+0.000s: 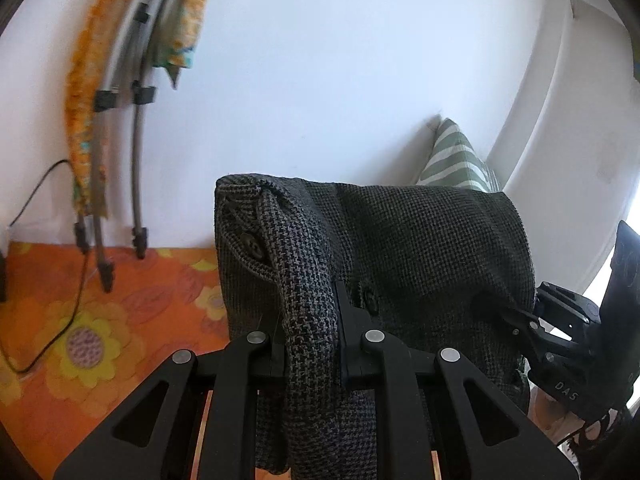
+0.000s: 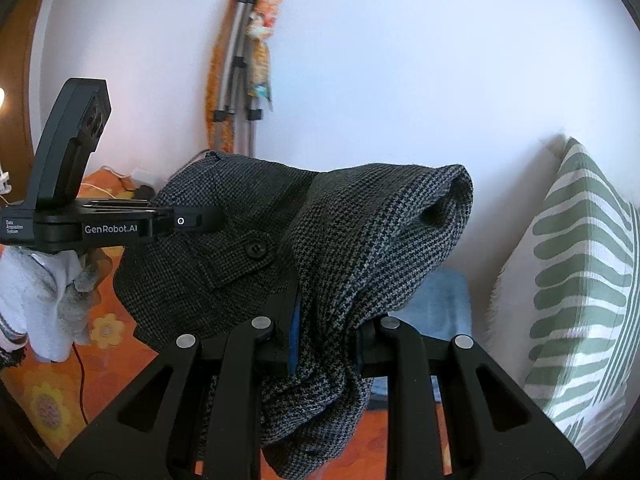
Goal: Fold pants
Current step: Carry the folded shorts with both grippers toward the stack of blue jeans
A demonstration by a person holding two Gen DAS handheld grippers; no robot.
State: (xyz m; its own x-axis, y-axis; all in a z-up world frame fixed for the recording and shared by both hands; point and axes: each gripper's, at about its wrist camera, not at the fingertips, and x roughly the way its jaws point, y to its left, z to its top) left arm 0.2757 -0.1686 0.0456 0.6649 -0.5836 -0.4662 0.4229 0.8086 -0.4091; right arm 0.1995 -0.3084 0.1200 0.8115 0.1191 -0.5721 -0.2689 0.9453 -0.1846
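Dark grey houndstooth pants (image 1: 420,240) hang in the air, stretched between both grippers, with black buttons showing. My left gripper (image 1: 310,320) is shut on one bunched edge of the pants. It also shows in the right wrist view (image 2: 200,220) at the left, held by a gloved hand, pinching the far edge. My right gripper (image 2: 324,332) is shut on the other edge of the pants (image 2: 360,240). It shows in the left wrist view (image 1: 516,316) at the right, biting the cloth.
An orange flowered cover (image 1: 100,320) lies below. A tripod (image 2: 240,80) draped with orange cloth leans on the white wall. A green striped pillow (image 2: 580,280) stands at the right, with a blue cloth (image 2: 436,304) beside it. Cables (image 1: 60,280) trail at the left.
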